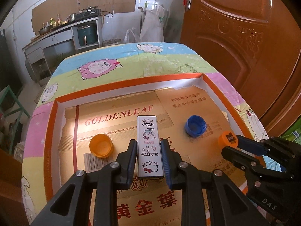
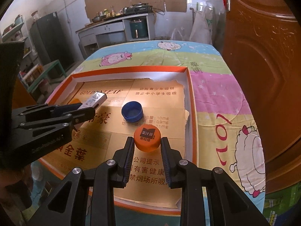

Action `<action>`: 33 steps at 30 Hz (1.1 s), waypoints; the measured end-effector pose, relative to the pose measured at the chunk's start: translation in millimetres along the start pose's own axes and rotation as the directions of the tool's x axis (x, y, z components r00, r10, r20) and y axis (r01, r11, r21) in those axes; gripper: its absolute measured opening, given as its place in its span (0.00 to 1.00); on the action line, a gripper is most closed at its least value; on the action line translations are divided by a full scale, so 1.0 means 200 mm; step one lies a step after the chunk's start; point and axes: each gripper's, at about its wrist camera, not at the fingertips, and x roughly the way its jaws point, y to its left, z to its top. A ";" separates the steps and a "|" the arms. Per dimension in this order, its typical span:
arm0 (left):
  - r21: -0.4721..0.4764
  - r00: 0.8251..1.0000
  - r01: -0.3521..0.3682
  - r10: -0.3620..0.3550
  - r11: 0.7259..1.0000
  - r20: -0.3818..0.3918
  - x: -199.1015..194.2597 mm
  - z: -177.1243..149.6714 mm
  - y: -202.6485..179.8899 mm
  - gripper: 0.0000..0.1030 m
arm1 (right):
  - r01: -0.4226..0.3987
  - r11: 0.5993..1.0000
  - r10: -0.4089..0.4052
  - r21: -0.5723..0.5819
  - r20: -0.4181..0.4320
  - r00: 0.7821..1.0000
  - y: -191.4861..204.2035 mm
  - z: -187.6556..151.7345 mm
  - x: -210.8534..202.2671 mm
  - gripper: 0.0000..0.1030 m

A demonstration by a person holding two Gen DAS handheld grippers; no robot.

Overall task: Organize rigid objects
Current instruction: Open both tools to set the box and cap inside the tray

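The left hand-held gripper (image 1: 149,151) pinches a slim white Hello Kitty tin (image 1: 150,146) by its long sides, both blue pads pressed flat against it, the tin pointing toward twelve o'clock over the tray (image 1: 129,83). That tray is a shallow orange-rimmed box lid lined with gold cardboard printed GOLDENLEAF, and it lies on a desk (image 1: 160,60) covered with a cartoon sheep cloth. In the left wrist view a yellow-orange cap (image 1: 101,145) lies open side up on the lining at about nine o'clock from the tin, near the left finger, and a blue cap (image 1: 195,125), also open side up, lies at about two o'clock, apart from the tin. The right hand-held gripper (image 2: 147,141) grips an orange cap with a black label (image 2: 147,139) between its fingertips, label upward, near the tray's right wall; from the left wrist view it shows at about three o'clock. In the right wrist view the blue cap lies at about eleven o'clock from the held orange cap, close but not touching. A brown wooden door (image 1: 244,37) stands just beyond the desk at two o'clock.
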 end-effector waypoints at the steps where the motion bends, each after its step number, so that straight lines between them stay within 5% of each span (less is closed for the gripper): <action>1: -0.001 1.000 0.001 -0.001 1.000 0.000 0.01 0.00 0.00 0.26 | 0.000 1.000 0.000 -0.002 -0.001 1.000 0.00 0.00 0.00 0.28; 20: -0.004 0.999 0.028 -0.028 1.000 -0.023 0.07 -0.02 0.02 0.26 | 0.039 0.998 -0.041 -0.044 -0.056 0.998 0.04 -0.01 0.09 0.31; 26: 0.016 1.000 0.014 -0.013 1.000 -0.014 0.05 -0.03 0.00 0.43 | 0.022 0.999 -0.023 -0.035 -0.046 0.999 0.05 -0.02 0.07 0.42; 33: 0.031 0.999 0.011 -0.012 0.999 0.036 -0.08 -0.03 -0.04 0.43 | 0.015 0.999 -0.015 -0.034 -0.003 1.000 0.05 -0.03 -0.03 0.43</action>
